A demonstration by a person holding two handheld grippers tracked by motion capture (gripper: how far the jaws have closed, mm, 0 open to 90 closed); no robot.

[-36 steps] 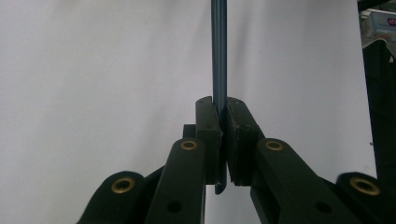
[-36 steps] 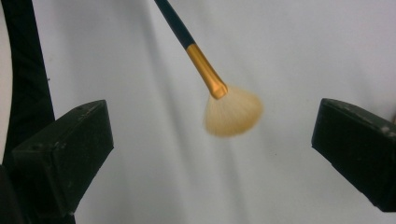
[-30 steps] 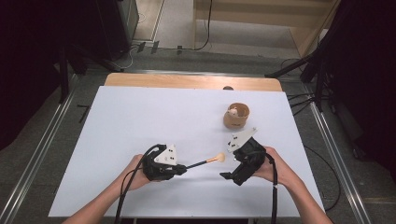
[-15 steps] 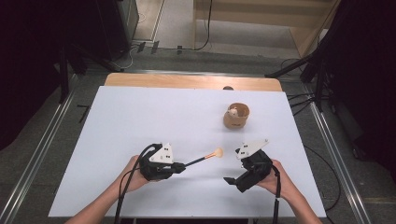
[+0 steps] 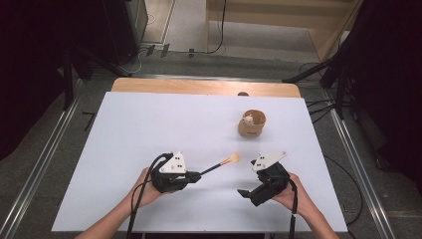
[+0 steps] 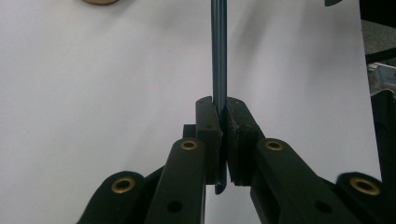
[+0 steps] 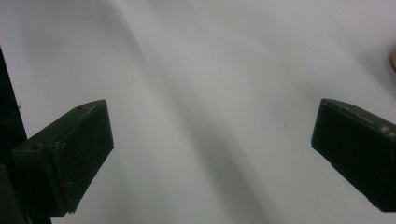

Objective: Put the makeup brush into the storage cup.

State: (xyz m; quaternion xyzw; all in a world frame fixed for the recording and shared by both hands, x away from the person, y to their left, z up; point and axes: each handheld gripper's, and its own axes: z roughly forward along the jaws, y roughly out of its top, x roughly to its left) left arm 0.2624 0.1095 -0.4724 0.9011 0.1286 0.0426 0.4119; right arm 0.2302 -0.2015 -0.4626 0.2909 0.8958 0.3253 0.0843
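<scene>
In the high view, the left gripper rests low over the white table near the person's edge, clamped on the dark thin handle of a small brush with a pale orange tuft. The brush sticks out from the jaws up and to the right, its tuft hanging just above the table surface between the two hands. The right gripper sits near the table's front right, apart from the brush and holding nothing. Farther back on the right stands a small round wooden cup with something pale inside, well apart from both grippers.

In the left gripper view, the two black jaws are pressed together on the brush handle, which runs straight up between the pads; its butt end pokes out just below them. The grip sits near the very end of the handle, so the long free part could swing or slip out if the tuft is pushed against anything.

In the right gripper view, the jaws stand wide apart over bare white table. Being this close to the surface, a tip could scrape the tabletop if the hand sinks further.
</scene>
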